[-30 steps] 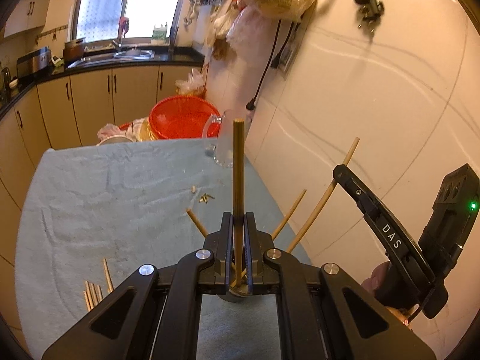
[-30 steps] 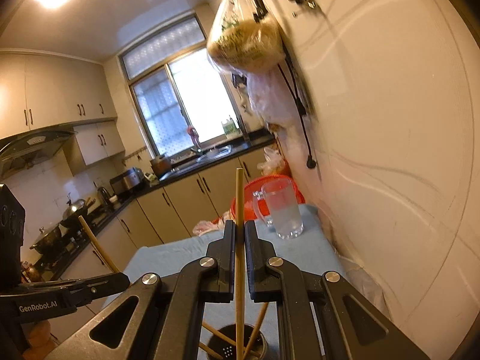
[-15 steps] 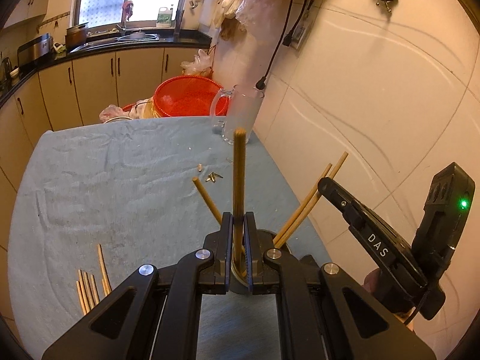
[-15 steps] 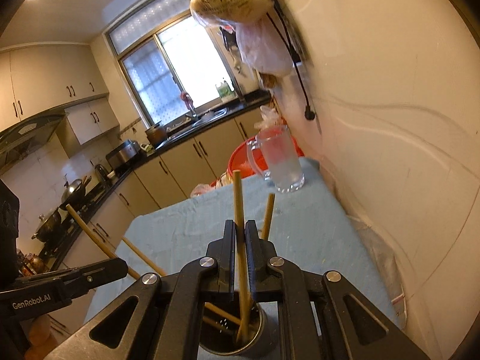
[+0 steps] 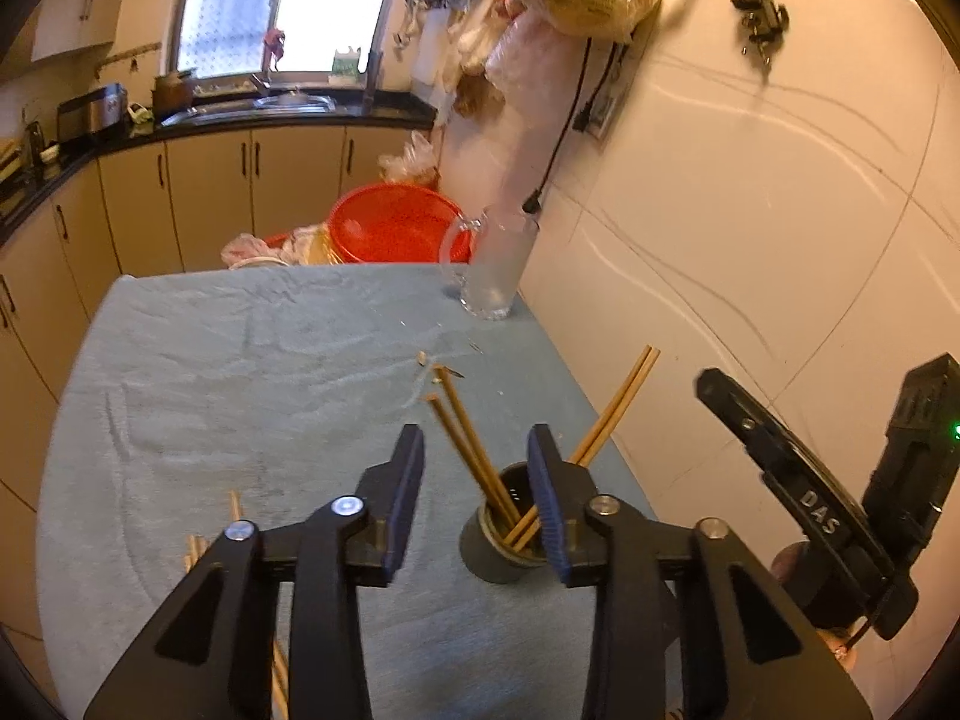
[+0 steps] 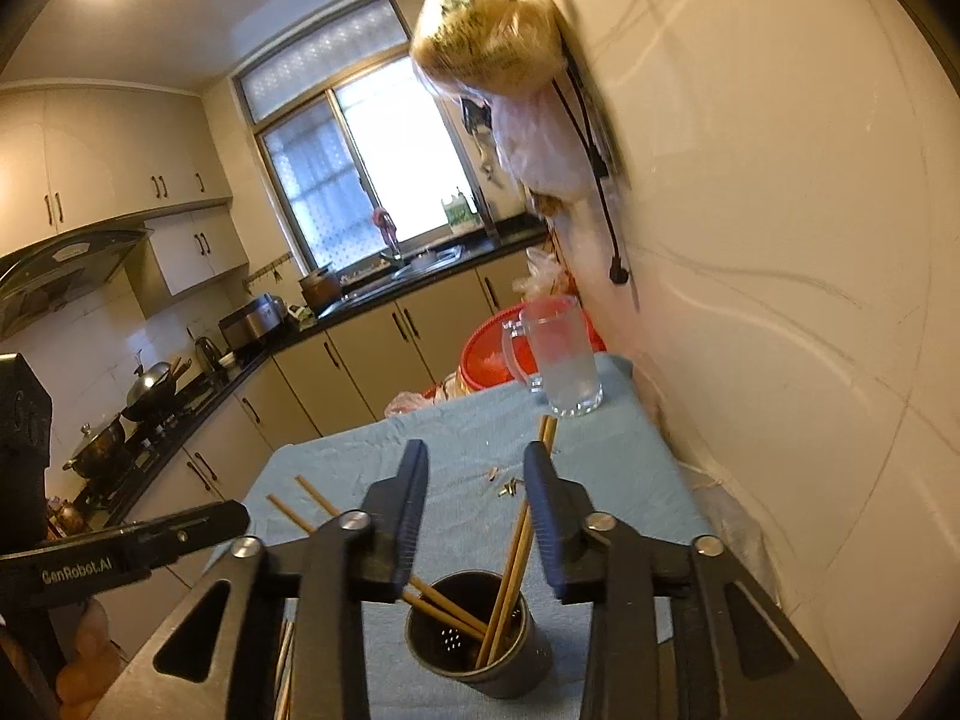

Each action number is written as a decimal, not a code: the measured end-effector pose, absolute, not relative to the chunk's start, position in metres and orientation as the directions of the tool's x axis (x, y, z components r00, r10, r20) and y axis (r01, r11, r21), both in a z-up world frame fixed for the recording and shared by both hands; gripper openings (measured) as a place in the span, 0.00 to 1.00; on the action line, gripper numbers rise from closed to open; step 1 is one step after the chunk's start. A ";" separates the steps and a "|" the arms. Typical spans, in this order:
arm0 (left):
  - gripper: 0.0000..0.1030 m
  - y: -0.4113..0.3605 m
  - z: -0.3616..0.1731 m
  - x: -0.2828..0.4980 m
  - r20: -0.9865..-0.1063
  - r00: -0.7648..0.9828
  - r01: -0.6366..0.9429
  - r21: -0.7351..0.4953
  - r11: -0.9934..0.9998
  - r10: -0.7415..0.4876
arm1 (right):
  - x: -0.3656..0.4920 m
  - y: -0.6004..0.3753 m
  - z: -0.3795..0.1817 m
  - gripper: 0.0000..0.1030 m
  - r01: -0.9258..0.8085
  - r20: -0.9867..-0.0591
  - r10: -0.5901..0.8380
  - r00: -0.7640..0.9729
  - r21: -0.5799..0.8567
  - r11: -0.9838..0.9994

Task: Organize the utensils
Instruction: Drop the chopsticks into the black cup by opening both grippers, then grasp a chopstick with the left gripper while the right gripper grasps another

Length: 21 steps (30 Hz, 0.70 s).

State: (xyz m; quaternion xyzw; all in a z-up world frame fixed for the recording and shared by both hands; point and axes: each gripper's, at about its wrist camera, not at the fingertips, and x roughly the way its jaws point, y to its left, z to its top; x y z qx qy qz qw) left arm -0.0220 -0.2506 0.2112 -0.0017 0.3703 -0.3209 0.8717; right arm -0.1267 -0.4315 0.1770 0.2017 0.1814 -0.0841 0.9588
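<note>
A dark metal holder cup [image 5: 498, 546] stands on the blue-clothed table with several wooden chopsticks [image 5: 465, 438] leaning out of it; it also shows in the right wrist view [image 6: 480, 642] with chopsticks [image 6: 510, 564] inside. My left gripper [image 5: 477, 492] is open and empty just above and behind the cup. My right gripper [image 6: 474, 510] is open and empty above the cup; its body shows in the left wrist view [image 5: 840, 516]. Loose chopsticks [image 5: 198, 540] lie on the cloth at the lower left.
A glass mug [image 5: 495, 267] stands at the table's far right corner by the tiled wall [image 5: 750, 210]. A red basin [image 5: 396, 228] sits behind the table. Small scraps [image 5: 438, 360] lie mid-cloth. Kitchen cabinets and a sink run along the back.
Both grippers have opened and let go of their chopsticks, which now lean in the cup. Both grippers have drawn back and up a little.
</note>
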 end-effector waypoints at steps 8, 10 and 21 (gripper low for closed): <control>0.60 -0.180 0.203 -0.044 -0.621 0.620 0.465 -0.202 0.862 -0.480 | -0.145 -0.382 0.166 0.58 0.143 -0.419 -0.007 0.908 0.294 0.945; 0.61 -0.159 0.193 -0.045 -0.635 0.629 0.428 -0.198 0.882 -0.447 | -0.145 -0.363 0.155 0.59 0.105 -0.447 0.031 0.894 0.276 0.956; 0.61 -0.041 0.099 -0.030 -0.787 0.552 0.170 -0.219 0.961 -0.277 | -0.113 -0.271 0.099 0.61 -0.081 -0.615 0.184 0.767 0.192 0.978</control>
